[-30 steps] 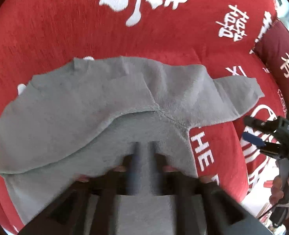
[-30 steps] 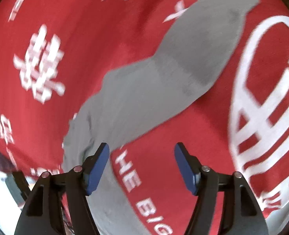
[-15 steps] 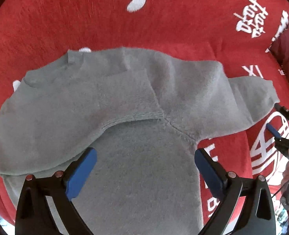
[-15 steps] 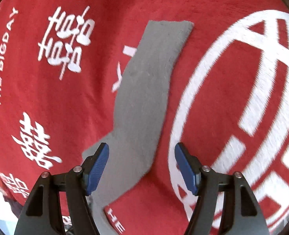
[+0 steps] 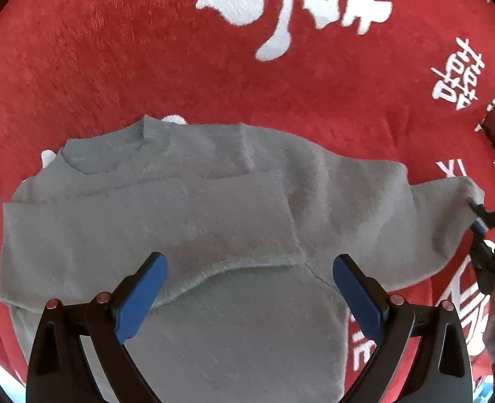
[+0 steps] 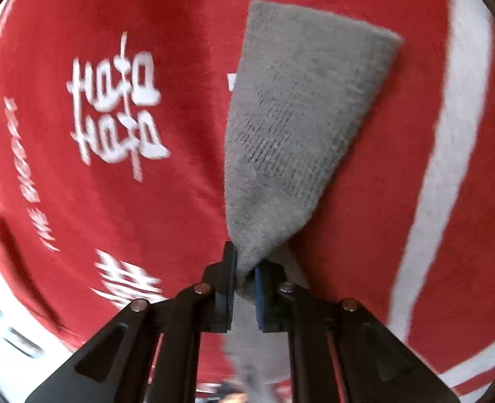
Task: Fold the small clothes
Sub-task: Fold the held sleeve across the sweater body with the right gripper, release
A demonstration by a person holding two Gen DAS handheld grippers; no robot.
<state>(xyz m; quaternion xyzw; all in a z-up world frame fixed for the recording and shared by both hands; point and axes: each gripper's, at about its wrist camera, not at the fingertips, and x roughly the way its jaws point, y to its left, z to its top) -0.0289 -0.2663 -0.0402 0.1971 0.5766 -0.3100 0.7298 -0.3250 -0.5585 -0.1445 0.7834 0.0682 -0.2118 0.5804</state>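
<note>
Left wrist view: at the bottom of the frame, the left gripper (image 5: 249, 285) hangs with its 2 fingers wide apart, holding nothing, likely freed after laying 1 sleeve across the chest. Beyond it, the gray sweater (image 5: 187, 221) lies flat on the red blanket (image 5: 113, 50), filling the frame's middle. Right wrist view: at bottom center, the right gripper (image 6: 245, 282) pinches the other sleeve (image 6: 301, 127), apparently to fold it inward.
</note>
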